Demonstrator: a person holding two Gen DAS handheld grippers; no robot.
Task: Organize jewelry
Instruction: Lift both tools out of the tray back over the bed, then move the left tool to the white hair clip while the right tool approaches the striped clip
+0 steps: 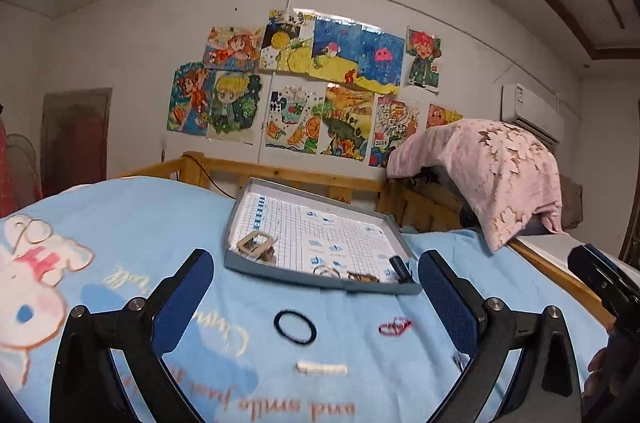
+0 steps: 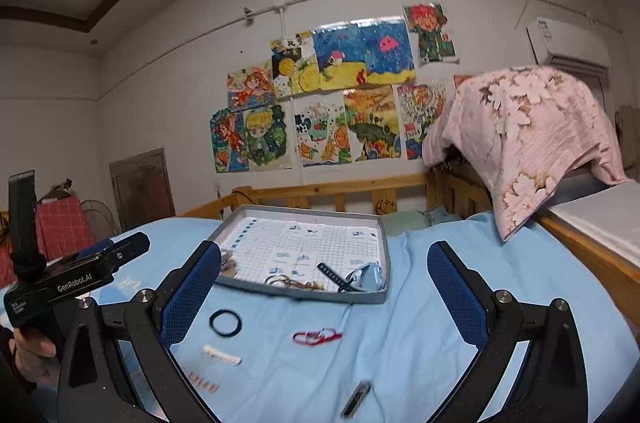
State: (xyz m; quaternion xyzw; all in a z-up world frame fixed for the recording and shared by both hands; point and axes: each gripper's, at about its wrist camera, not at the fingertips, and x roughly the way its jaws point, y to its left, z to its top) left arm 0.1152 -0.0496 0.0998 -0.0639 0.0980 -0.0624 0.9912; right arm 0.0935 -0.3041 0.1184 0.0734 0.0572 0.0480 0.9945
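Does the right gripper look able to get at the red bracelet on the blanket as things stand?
Probably yes. The right gripper is open and empty, and the red bracelet lies alone on the blue blanket ahead between its fingers, apart from the black hair tie and gray tray. Nothing blocks the way.

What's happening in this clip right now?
A person is sorting jewelry on a blue bedsheet. Both grippers, left and right, hover with jaws open and empty. Some pieces lie in the grey tray; a black hair tie, red bracelet and white clip remain outside.
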